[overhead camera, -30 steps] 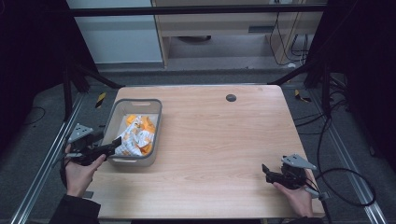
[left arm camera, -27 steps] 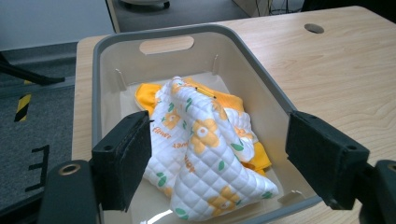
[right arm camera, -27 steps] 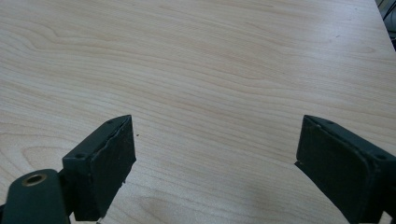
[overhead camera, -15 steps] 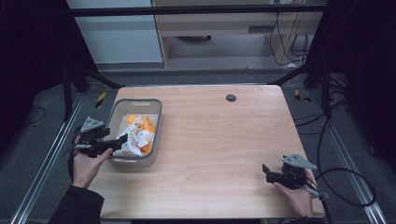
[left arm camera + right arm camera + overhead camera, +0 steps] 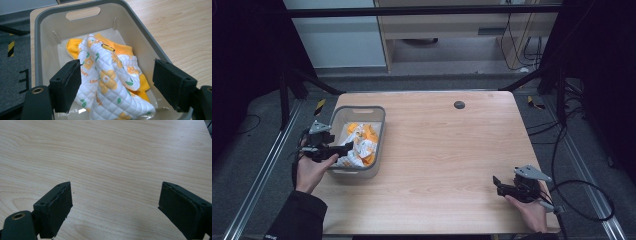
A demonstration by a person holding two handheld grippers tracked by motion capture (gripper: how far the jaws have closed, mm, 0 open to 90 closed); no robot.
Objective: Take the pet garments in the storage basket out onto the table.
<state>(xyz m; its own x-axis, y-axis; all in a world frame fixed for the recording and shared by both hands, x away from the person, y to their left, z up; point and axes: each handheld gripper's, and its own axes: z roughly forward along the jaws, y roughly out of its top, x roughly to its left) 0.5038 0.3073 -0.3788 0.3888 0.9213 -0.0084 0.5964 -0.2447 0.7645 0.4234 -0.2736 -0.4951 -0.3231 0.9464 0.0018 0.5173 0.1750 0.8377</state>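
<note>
Wooden table [image 5: 437, 150] on grey floor [image 5: 262, 150], dim surroundings

The high view is dim and soft; the table [image 5: 447, 150] is evenly lit from above while the floor and both side edges sink into near black. The two gripper views are brighter and sharper. Light glints on the wet-looking floor of the bin [image 5: 45, 32], near the camera. Jaw pads at the near edge look slightly blurred, and a faint shadow lies on the wood beneath them.
</note>
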